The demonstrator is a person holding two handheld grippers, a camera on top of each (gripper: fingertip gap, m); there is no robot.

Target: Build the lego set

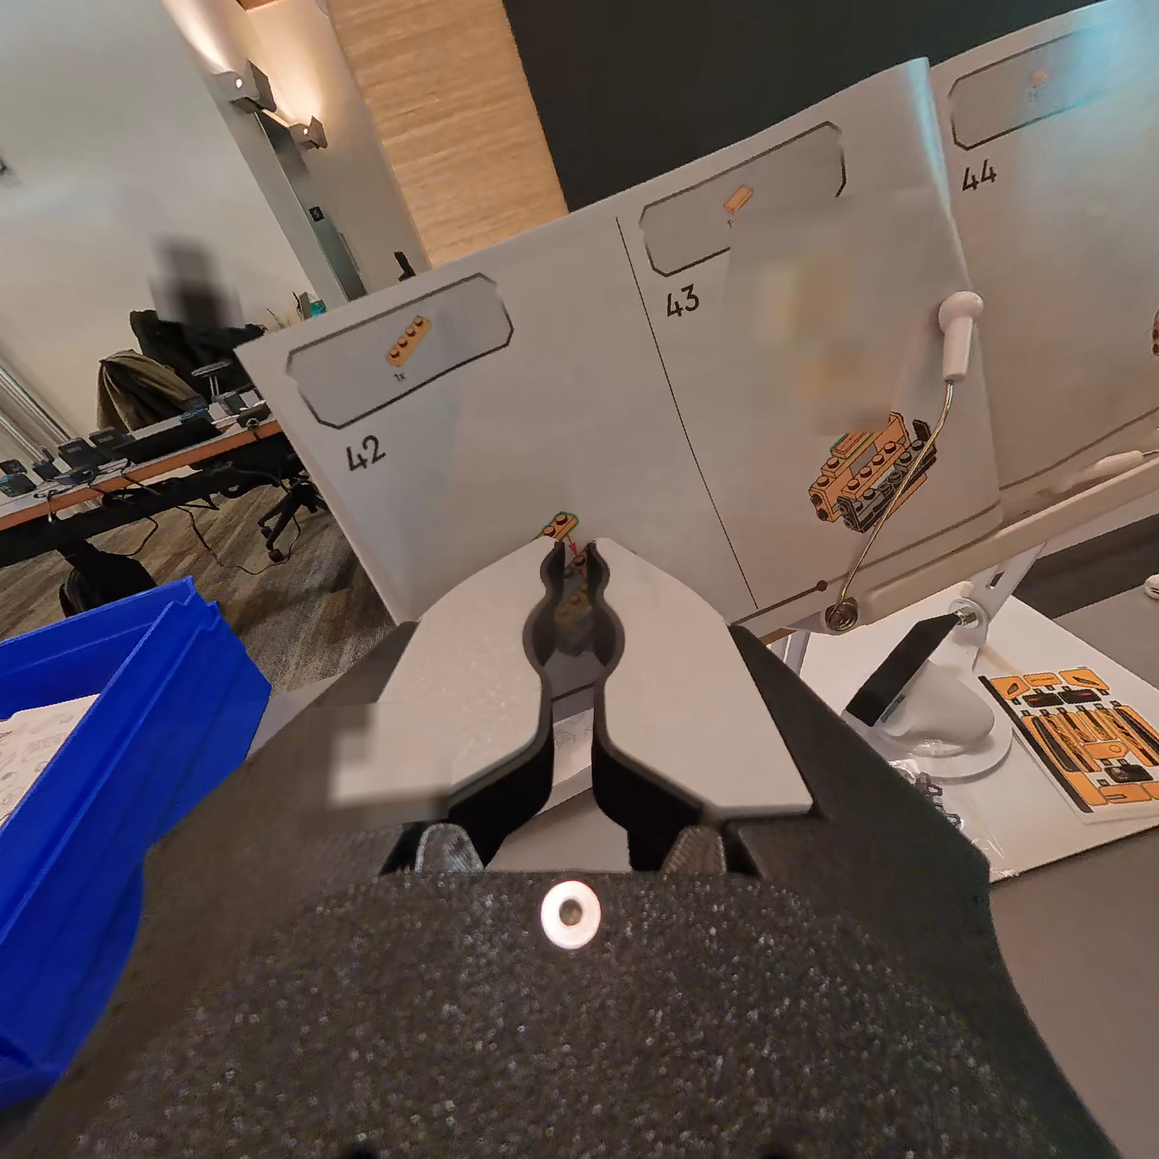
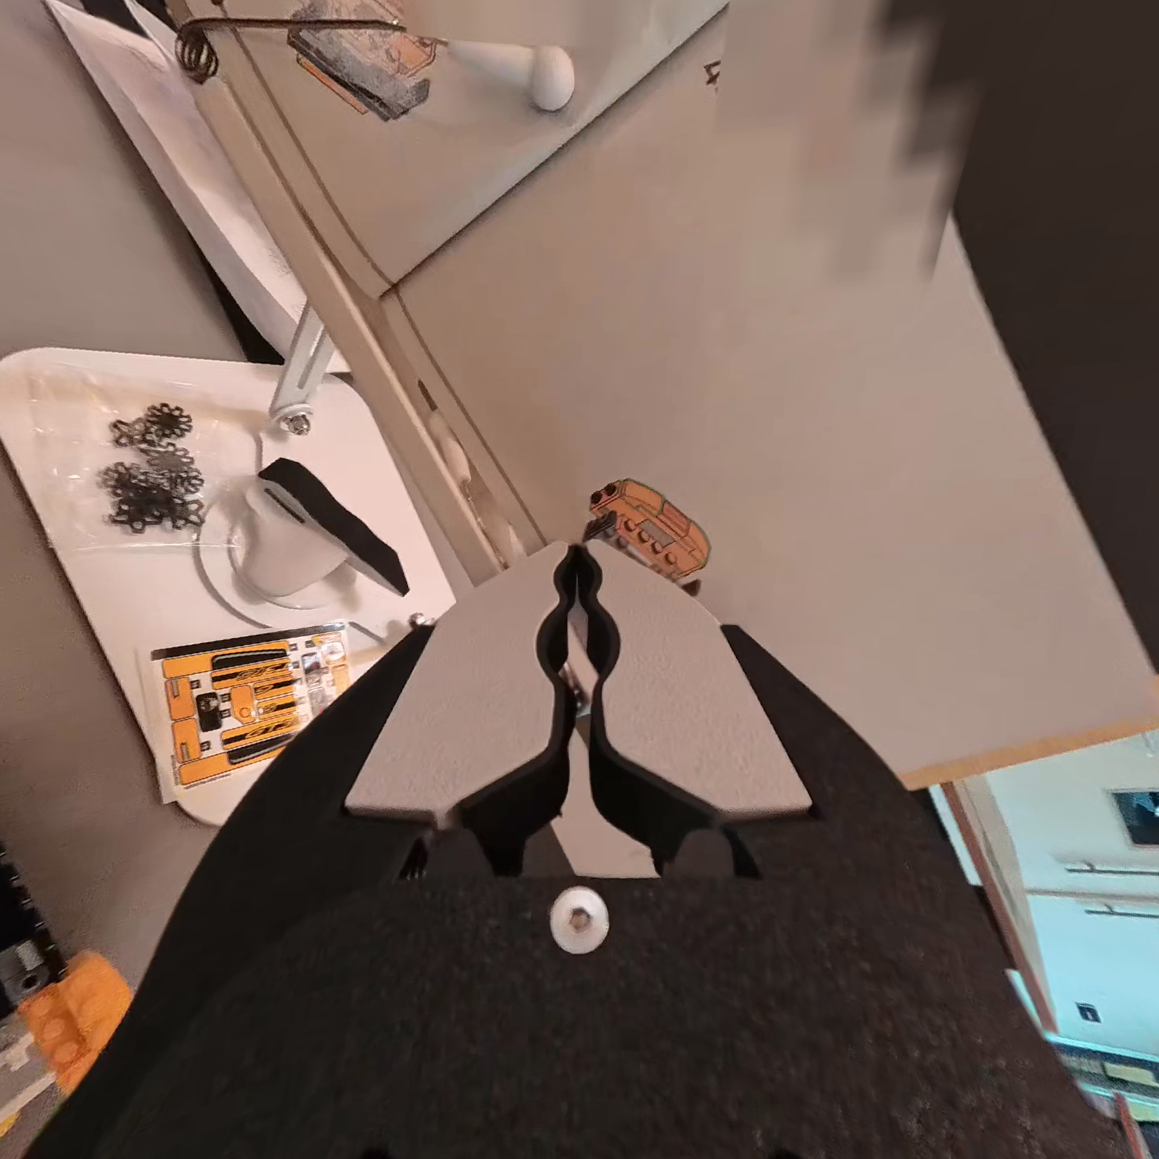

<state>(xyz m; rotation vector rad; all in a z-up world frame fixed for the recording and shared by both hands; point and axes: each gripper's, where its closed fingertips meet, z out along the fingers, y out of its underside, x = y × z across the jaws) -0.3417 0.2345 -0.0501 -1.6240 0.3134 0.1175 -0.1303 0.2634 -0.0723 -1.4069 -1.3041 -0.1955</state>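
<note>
The open instruction booklet point(image 1: 564, 389) stands on a white book stand point(image 1: 928, 564). My left gripper point(image 1: 576, 549) points at its left page, close to it. Its fingertips stand a narrow gap apart, and only the page's printed orange brick drawing shows through the gap. My right gripper point(image 2: 576, 552) is shut, tips touching, at the lower edge of a booklet page point(image 2: 752, 376), beside a printed orange model drawing point(image 2: 652, 533). I cannot tell whether paper lies between its pads. An orange and grey brick assembly point(image 2: 69, 1016) lies blurred at the lower left of the right wrist view.
A blue bin point(image 1: 113, 721) stands at the left. A white tray point(image 2: 63, 389) holds the stand's base point(image 2: 282, 552), a bag of black parts point(image 2: 150, 470) and an orange sticker sheet point(image 2: 244, 702), which also shows in the left wrist view point(image 1: 1079, 734). A white page clip point(image 1: 956, 326) holds the booklet. The gap from one gripper's tips to the other's is roughly 20 cm.
</note>
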